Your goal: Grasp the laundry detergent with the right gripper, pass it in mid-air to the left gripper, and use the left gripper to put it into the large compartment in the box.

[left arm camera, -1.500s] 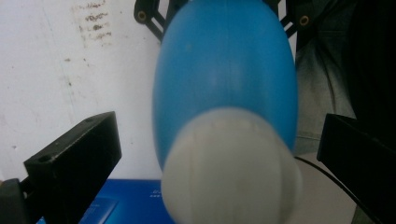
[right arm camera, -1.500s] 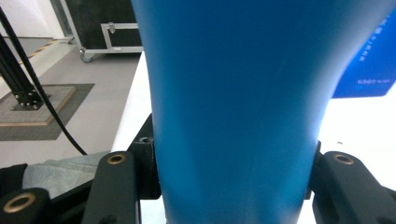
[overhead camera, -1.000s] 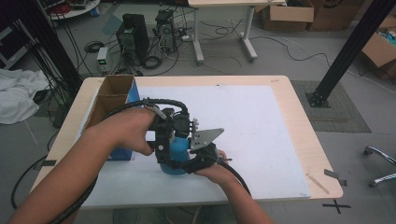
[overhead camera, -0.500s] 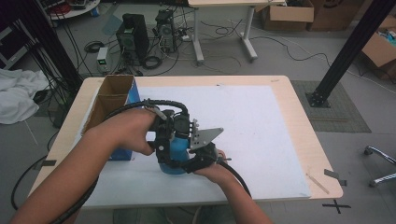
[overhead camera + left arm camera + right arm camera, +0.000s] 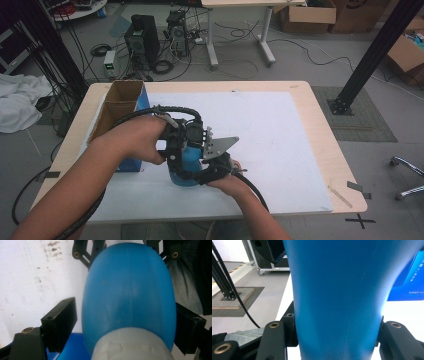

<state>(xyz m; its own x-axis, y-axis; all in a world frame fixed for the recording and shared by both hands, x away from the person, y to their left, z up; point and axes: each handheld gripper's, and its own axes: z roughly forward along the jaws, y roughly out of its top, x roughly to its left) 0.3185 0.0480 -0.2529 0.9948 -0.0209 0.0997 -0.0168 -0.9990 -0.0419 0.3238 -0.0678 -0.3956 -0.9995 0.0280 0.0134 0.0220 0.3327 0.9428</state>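
Note:
A blue plastic bottle (image 5: 187,164) with a pale cap (image 5: 130,346) stands on the white sheet near the table's front. My right gripper (image 5: 336,325) comes in level from the right and is shut on the bottle's (image 5: 337,290) lower body, with both jaws pressed against its sides. My left gripper (image 5: 123,317) reaches down over the top of the bottle (image 5: 127,287). Its jaws have just been closing and now straddle the upper part. A thin gap still shows beside one of its fingers (image 5: 60,322). In the high view both hands meet at the bottle.
An open cardboard box (image 5: 120,100) with a blue side stands at the table's left, close behind my left forearm. The white sheet (image 5: 285,145) covers most of the wooden table (image 5: 345,165). Computers, cables and a black post stand on the floor beyond.

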